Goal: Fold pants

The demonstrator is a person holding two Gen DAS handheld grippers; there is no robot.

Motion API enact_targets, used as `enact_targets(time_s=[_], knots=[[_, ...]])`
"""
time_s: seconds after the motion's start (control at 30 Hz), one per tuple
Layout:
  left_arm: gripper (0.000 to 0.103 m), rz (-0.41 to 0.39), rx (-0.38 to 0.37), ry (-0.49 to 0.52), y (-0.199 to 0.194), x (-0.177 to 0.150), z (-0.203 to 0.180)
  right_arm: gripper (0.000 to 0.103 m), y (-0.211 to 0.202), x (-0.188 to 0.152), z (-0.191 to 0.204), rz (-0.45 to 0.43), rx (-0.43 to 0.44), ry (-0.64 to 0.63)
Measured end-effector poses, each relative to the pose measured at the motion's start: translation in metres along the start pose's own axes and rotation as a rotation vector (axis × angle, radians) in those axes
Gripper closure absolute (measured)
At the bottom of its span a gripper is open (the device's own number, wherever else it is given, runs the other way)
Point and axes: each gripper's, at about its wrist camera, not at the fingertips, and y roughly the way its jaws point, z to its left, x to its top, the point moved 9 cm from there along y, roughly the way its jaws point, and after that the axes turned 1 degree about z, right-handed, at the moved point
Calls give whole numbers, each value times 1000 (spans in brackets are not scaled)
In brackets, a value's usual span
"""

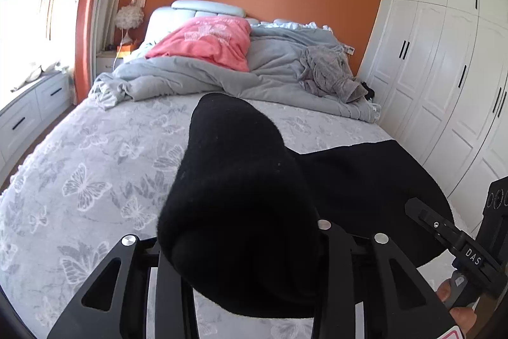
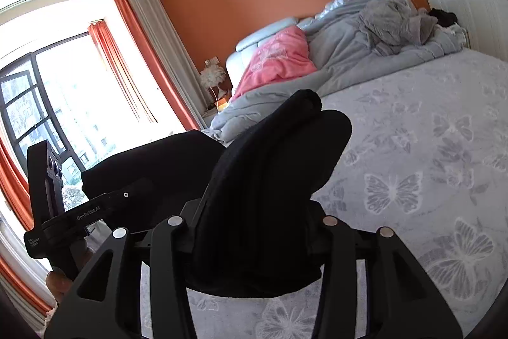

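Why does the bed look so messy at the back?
The grey quilt is bunched up by the headboard, with a pink blanket and a crumpled grey garment dumped on top. Nothing looks broken.

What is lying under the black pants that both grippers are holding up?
Under the black pants lies the grey butterfly-print bedsheet, visible around them. The sheet directly beneath the fabric is covered. The left gripper and right gripper both clamp it.
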Motion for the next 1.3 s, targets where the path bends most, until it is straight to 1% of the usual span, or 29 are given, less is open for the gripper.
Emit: enact_targets(time_s=[0.07,0.13,0.17,0.23,0.27,0.3,0.33,0.37,0.4,0.5,0.53,0.6,0.63,0.67,0.7,0.73,0.77,0.8,0.87,0.9,0.97,1.03,1.07,1.1,1.13,1.17,1.2,1.23,1.3], knots=[[63,69,13,-32,31,-28,14,49,24,-26,-25,64,-32,22],[53,188,27,-90,69,-73,38,45,52,-67,-68,169,-130,67],[53,255,50,-113,86,-97,50,44,61,-86,-99,207,-233,119],[53,371,123,-159,102,-141,80,43,53,-97,-145,204,-429,215],[52,364,99,-188,98,-148,89,43,45,-91,-151,162,-427,260],[49,325,77,-210,86,-145,94,43,37,-78,-146,113,-360,280],[49,283,100,-205,74,-135,99,44,36,-67,-132,106,-299,254],[49,222,140,-175,60,-119,101,44,38,-60,-120,115,-272,214],[45,180,168,-148,52,-105,99,44,46,-55,-100,139,-243,147],[19,81,214,-98,45,-66,86,41,83,-59,-64,207,-200,-7],[17,78,199,-92,53,-60,81,41,99,-64,-64,235,-217,-41],[17,155,157,-93,82,-61,75,44,138,-86,-80,350,-253,-62],[17,222,130,-112,104,-67,75,49,152,-97,-98,400,-305,-69],[17,298,112,-129,124,-78,75,48,158,-101,-113,414,-369,-85],[17,372,123,-139,139,-89,79,49,154,-98,-119,396,-353,-55],[19,415,174,-135,149,-97,86,47,145,-94,-121,387,-364,-28],[20,420,220,-118,150,-100,93,40,132,-87,-122,372,-397,-16],[22,408,199,-121,142,-100,96,34,114,-82,-120,358,-407,-22],[19,390,115,-168,117,-104,102,10,81,-81,-112,339,-358,-28],[16,381,84,-186,102,-110,107,10,68,-88,-112,349,-338,-18],[16,390,101,-201,90,-125,120,10,59,-108,-111,422,-296,3],[15,450,69,-262,98,-146,124,10,64,-132,-113,492,-253,58],[15,485,27,-312,107,-157,123,13,70,-143,-112,517,-229,89],[15,457,34,-338,109,-157,123,22,77,-153,-108,536,-199,115],[25,426,33,-334,108,-152,120,37,81,-160,-104,548,-186,118],[46,438,-8,-333,106,-150,110,58,83,-160,-100,544,-199,98],[64,469,-22,-344,103,-149,103,61,78,-153,-91,538,-178,98],[74,450,-17,-344,92,-138,99,64,71,-142,-84,522,-151,104],[77,430,-52,-316,66,-122,88,64,49,-126,-67,506,-98,78]])
